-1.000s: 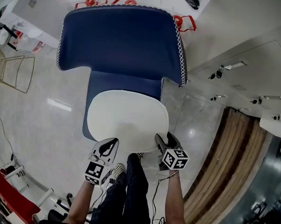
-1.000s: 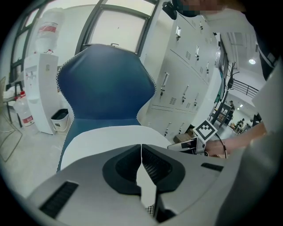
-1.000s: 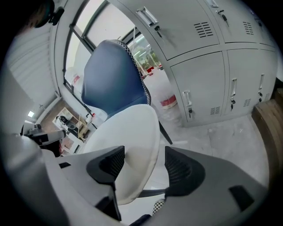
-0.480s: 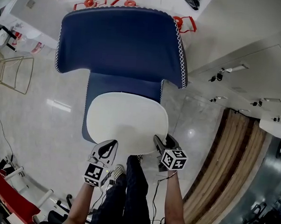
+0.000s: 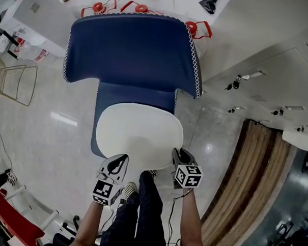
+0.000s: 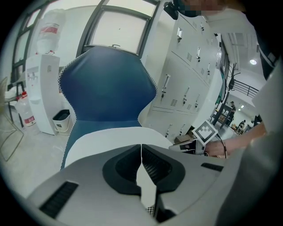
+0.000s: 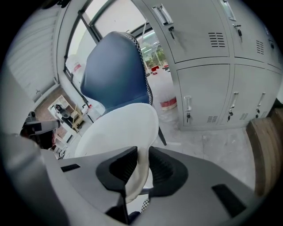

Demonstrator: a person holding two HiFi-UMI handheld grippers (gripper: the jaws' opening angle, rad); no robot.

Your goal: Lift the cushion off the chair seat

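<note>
The left gripper (image 6: 141, 150) has its jaws drawn narrow, pinching the near edge of the flat white oval cushion (image 6: 110, 139) as a thin white wedge between the pads. The right gripper (image 7: 142, 154) is closing its jaws on the same front edge further to the right. The cushion's rim curls up between the pads and appears to touch both.

The cushion lies flat on the seat of the dark blue upholstered chair (image 5: 132, 47), with its back edge near the backrest and a strip of blue seat (image 5: 98, 143) showing along its left side.

Judged from this, both holds look taken or nearly so, while the lift itself is not yet done — the cushion has to come up and clear of the seat.

Counted: one cushion, one chair, two grippers — one at each front corner.
</note>
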